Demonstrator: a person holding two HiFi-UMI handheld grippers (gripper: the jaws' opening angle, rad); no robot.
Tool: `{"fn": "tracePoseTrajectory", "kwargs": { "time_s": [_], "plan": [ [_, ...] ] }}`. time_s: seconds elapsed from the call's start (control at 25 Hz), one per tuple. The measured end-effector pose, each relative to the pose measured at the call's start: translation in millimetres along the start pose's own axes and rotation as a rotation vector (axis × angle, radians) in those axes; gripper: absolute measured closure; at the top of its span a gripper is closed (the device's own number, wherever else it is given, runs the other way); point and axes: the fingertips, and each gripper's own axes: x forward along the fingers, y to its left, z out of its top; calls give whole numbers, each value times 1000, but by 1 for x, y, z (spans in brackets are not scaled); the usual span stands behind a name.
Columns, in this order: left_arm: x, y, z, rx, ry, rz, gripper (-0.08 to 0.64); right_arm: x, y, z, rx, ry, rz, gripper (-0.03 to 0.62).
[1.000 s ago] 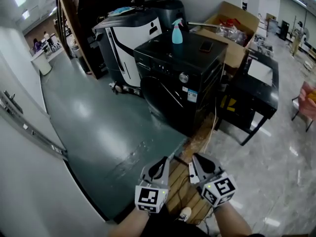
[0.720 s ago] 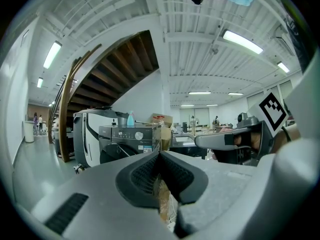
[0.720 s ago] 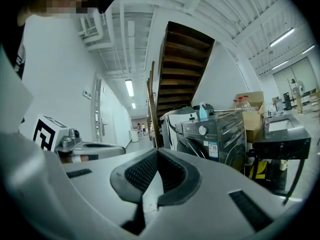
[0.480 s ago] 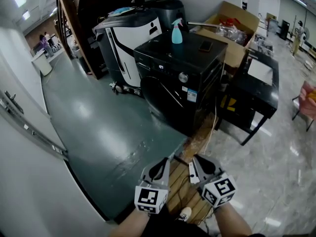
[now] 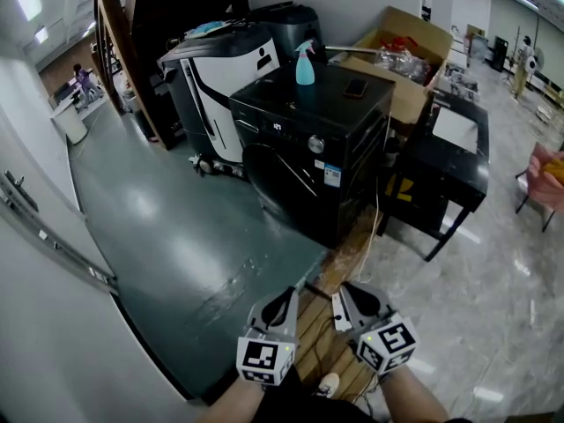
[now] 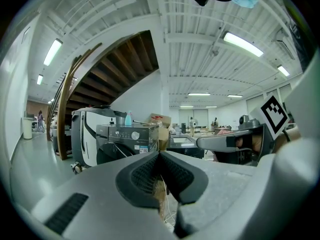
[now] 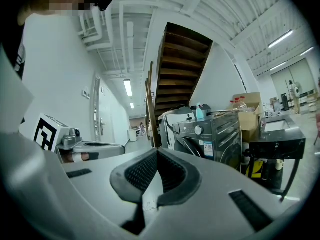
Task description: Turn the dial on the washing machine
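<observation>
Well ahead of both grippers: a black front-loading washing machine (image 5: 300,183), upright on the floor, front turned toward the camera and a little to the left in the head view. On the control strip along the top of that front, toward its right end: a small round silver dial (image 5: 315,144), flat face outward, axis level and straight out of the front, just above the round door.

On the machine's top: a blue spray bottle (image 5: 305,64) standing upright, and a dark phone (image 5: 356,87) lying flat, apart from it. Just beside the machine on the left: a white-and-black appliance (image 5: 216,77). Behind, to the right: an open cardboard box (image 5: 414,47). Close against the right side: a black worktop (image 5: 454,161). Down along the machine's right front corner: a thin white cable (image 5: 377,218).

Open room: a broad stretch of grey-green floor (image 5: 176,227) between the grippers and the machine's front, with a white wall closing it on the left. Under the grippers: wooden slats (image 5: 322,337), running on toward the machine's near corner.

Low in the head view, side by side and near each other: left gripper (image 5: 288,296) and right gripper (image 5: 345,293), both aimed about level at the machine. Jaws of each closed pad against pad, nothing between them, touching nothing.
</observation>
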Motion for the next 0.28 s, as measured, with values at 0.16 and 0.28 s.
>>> {"fn": "tracePoseTrajectory", "kwargs": {
  "time_s": [0.16, 0.28],
  "plan": [
    [3, -1, -1, -6, 6, -4, 555, 1, -2, -1, 3, 0, -3, 595],
    [4, -2, -4, -17, 30, -10, 555, 2, -3, -1, 4, -1, -3, 595]
  ]
}}
